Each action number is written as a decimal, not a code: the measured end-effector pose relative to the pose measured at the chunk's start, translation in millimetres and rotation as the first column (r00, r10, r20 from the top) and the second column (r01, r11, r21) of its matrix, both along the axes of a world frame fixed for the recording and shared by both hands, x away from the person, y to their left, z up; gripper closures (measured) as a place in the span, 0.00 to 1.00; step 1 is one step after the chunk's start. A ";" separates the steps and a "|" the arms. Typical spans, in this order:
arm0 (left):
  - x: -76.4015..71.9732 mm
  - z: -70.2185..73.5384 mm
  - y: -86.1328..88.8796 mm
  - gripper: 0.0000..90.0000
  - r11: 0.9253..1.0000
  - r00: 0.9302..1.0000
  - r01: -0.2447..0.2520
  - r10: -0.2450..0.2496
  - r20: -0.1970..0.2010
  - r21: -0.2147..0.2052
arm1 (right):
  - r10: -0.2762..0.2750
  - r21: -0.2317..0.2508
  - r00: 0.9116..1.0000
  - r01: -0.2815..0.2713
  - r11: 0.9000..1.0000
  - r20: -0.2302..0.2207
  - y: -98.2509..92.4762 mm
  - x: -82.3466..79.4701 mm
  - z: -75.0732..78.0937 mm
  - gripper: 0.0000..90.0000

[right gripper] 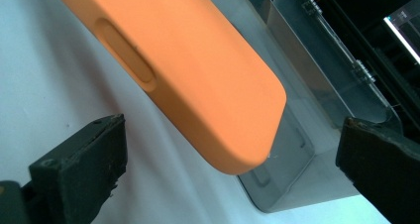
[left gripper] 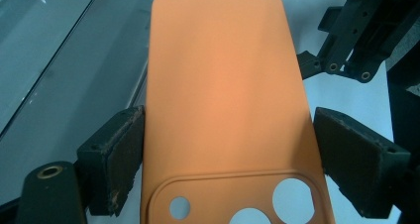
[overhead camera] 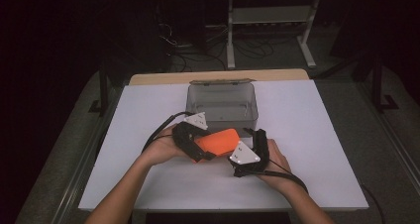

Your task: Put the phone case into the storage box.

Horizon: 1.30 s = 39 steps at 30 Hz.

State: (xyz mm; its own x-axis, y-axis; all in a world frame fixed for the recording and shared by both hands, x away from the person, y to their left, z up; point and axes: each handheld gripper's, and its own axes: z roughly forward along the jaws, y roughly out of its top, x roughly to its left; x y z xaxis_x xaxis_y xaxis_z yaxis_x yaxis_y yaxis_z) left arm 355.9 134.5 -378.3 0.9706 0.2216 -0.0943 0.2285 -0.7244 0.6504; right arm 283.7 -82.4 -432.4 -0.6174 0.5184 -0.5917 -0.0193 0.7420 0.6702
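Observation:
An orange phone case [overhead camera: 220, 140] hangs just above the white table, in front of a clear plastic box [overhead camera: 222, 105]. My left gripper [overhead camera: 190, 142] is shut on the case; in the left gripper view both pads [left gripper: 116, 154] press its long edges near the camera cut-outs, with the case [left gripper: 223, 85] stretching away from me. My right gripper [overhead camera: 255, 137] sits at the case's far end, its jaws wide open. In the right gripper view the rounded corner of the case [right gripper: 188, 70] lies between the two pads [right gripper: 84, 169] without touching either.
The clear box [right gripper: 322, 85] stands open-topped just behind the case, its lid hinged at the back. The white tabletop [overhead camera: 307, 135] spreads to both sides. Dark floor, cables and a white frame [overhead camera: 270, 16] lie beyond the table's far edge.

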 end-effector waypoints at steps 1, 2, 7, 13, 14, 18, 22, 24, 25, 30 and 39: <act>0.0 0.0 0.0 0.17 1.000 1.000 0.000 0.000 0.001 -0.001 | -0.001 -0.001 1.000 0.001 1.000 0.002 0.3 -0.5 0.0 0.00; 0.0 0.1 0.0 0.17 1.000 1.000 0.000 0.000 0.001 0.000 | 0.000 -0.004 1.000 0.000 1.000 0.007 0.5 -0.7 0.1 0.00; -0.1 -0.1 -0.1 0.17 1.000 1.000 -0.001 0.001 -0.001 0.000 | 0.006 -0.030 0.999 -0.005 1.000 0.031 1.4 -1.9 0.1 0.00; 0.5 0.2 0.2 0.17 1.000 1.000 0.004 -0.004 0.002 0.004 | 0.015 -0.064 0.998 -0.011 0.998 0.069 3.3 -4.0 0.0 0.00; 0.6 0.2 0.2 0.17 1.000 1.000 0.004 -0.004 0.002 0.003 | 0.015 -0.064 0.997 -0.011 0.998 0.073 3.8 -4.4 -0.2 0.00; 0.7 0.1 0.2 0.17 1.000 1.000 0.003 -0.003 0.001 0.004 | 0.020 -0.086 0.995 -0.012 0.996 0.093 5.5 -6.3 -0.8 0.00; 1.0 -0.2 0.2 0.17 1.000 1.000 0.003 -0.003 0.000 0.007 | 0.024 -0.106 0.994 -0.012 0.994 0.111 7.2 -7.9 -1.4 0.00; 0.9 -0.2 0.2 0.17 1.000 1.000 0.004 -0.004 0.000 0.005 | 0.029 -0.126 0.992 -0.013 0.992 0.124 8.2 -8.8 -1.6 0.00; 0.9 -0.2 0.2 0.17 1.000 1.000 0.004 -0.004 0.000 0.005 | 0.030 -0.131 0.991 -0.013 0.991 0.129 8.5 -9.2 -1.7 0.00; 0.8 -0.5 0.0 0.17 1.000 1.000 0.004 -0.004 -0.002 0.009 | 0.057 -0.179 0.984 -0.026 0.984 0.168 11.3 -11.1 -2.9 0.00; 0.8 -0.7 -0.4 0.17 1.000 1.000 0.004 -0.004 -0.004 0.011 | 0.082 -0.239 0.974 -0.030 0.971 0.213 15.5 -14.4 -5.3 0.00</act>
